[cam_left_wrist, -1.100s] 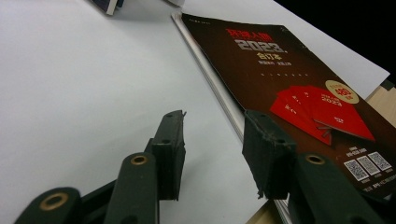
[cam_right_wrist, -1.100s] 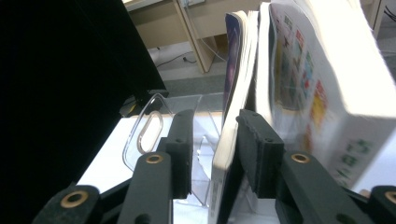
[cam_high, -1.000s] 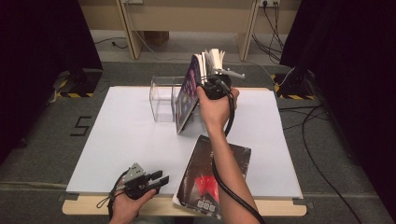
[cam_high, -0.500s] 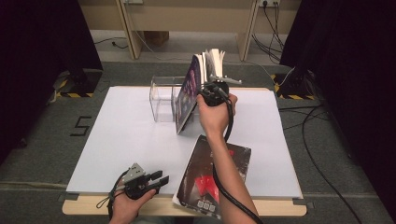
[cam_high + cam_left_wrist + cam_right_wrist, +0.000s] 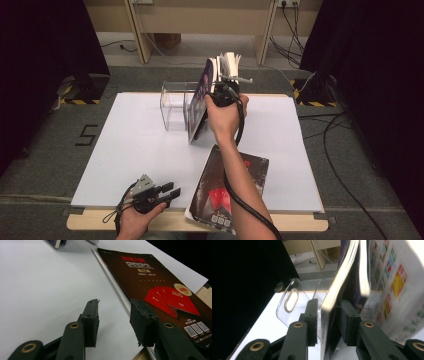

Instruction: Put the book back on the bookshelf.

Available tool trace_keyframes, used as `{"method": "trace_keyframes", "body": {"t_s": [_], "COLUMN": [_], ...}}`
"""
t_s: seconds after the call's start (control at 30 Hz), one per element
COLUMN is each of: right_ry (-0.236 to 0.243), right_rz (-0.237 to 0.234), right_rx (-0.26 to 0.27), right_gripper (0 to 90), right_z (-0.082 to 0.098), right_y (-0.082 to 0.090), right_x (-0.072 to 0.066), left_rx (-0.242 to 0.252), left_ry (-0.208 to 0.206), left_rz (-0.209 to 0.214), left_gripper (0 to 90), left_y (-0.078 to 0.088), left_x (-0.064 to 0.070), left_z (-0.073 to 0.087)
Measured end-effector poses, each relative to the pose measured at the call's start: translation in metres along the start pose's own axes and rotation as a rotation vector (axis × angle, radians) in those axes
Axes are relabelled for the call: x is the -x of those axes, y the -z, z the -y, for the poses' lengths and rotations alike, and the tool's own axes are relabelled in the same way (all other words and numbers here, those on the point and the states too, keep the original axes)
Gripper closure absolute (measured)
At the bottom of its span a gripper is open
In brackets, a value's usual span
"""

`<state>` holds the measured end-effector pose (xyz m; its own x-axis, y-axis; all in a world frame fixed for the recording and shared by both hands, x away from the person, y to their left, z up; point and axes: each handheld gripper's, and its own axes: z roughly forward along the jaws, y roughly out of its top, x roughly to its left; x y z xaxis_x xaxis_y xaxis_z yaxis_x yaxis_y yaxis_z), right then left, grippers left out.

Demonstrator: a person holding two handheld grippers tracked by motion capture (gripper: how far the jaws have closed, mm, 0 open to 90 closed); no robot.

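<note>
At the centre of the high view, the right tool [image 5: 218, 89] reaches the top of a thick purple-covered book [image 5: 199, 102] standing tilted on the white-covered desk [image 5: 130, 145], just beside a clear plastic box-shaped holder [image 5: 172, 105] to its left. In the right tool's own view, the book's pale page edge [image 5: 339, 275] runs up between the jaws, which have just been opening; whether the pads press on it cannot be told. At lower left, the left tool [image 5: 167, 192] rests on the desk with jaws apart and nothing between them. A dark brown magazine with red envelopes printed on it [image 5: 227, 192] lies flat at lower centre, just beside the left tool.
</note>
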<state>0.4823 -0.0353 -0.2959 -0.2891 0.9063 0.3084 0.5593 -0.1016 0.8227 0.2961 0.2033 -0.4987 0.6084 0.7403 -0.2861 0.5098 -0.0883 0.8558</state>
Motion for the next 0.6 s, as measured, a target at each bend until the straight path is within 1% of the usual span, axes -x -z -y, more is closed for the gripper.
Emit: {"method": "trace_keyframes", "body": {"t_s": [0.03, 0.2, 0.23, 0.27, 0.3, 0.33, 0.37, 0.43, 0.53, 0.57, 0.6], "right_ry": [-0.006, -0.008, -0.006, -0.006, 0.000, 0.000, -0.009, -0.025, -0.029, -0.029, -0.029], "right_rz": [-0.002, 0.006, 0.019, 0.019, 0.044, 0.044, 0.063, 0.055, 0.065, 0.064, 0.064], "right_rx": [-0.007, -0.023, -0.026, -0.026, -0.039, -0.039, -0.051, -0.060, -0.055, -0.067, -0.067], "right_gripper": [70.6, 70.8, 71.4, 71.4, 72.3, 72.3, 72.3, 70.7, 69.3, 69.5, 69.5], "right_z": [-0.005, -0.009, -0.011, -0.011, -0.014, -0.014, -0.016, -0.017, -0.017, -0.017, -0.017], "right_y": [-0.003, -0.011, -0.012, -0.012, -0.013, -0.013, -0.014, -0.014, -0.016, -0.019, -0.019], "right_x": [-0.001, -0.004, -0.006, -0.006, -0.009, -0.009, -0.010, -0.012, -0.012, -0.010, -0.010], "left_rx": [0.000, 0.002, 0.001, 0.001, 0.001, 0.001, 0.001, 0.002, 0.004, 0.004, 0.004], "left_ry": [-0.002, 0.000, 0.000, 0.000, 0.001, 0.001, 0.000, -0.001, 0.001, -0.001, -0.001], "left_rz": [-0.001, 0.000, 0.001, 0.001, 0.002, 0.002, 0.001, 0.002, 0.000, 0.000, 0.000], "left_gripper": [57.6, 57.6, 57.6, 57.6, 57.6, 57.6, 57.6, 57.6, 57.6, 57.6, 57.6], "left_y": [0.000, 0.000, 0.000, 0.000, 0.000, 0.000, 0.000, 0.000, 0.001, 0.001, 0.001], "left_x": [0.000, 0.000, 0.000, 0.000, 0.000, 0.000, 0.000, 0.000, 0.000, 0.000, 0.000], "left_z": [0.000, 0.000, 0.000, 0.000, 0.000, 0.000, 0.000, 0.000, -0.001, -0.001, -0.001]}}
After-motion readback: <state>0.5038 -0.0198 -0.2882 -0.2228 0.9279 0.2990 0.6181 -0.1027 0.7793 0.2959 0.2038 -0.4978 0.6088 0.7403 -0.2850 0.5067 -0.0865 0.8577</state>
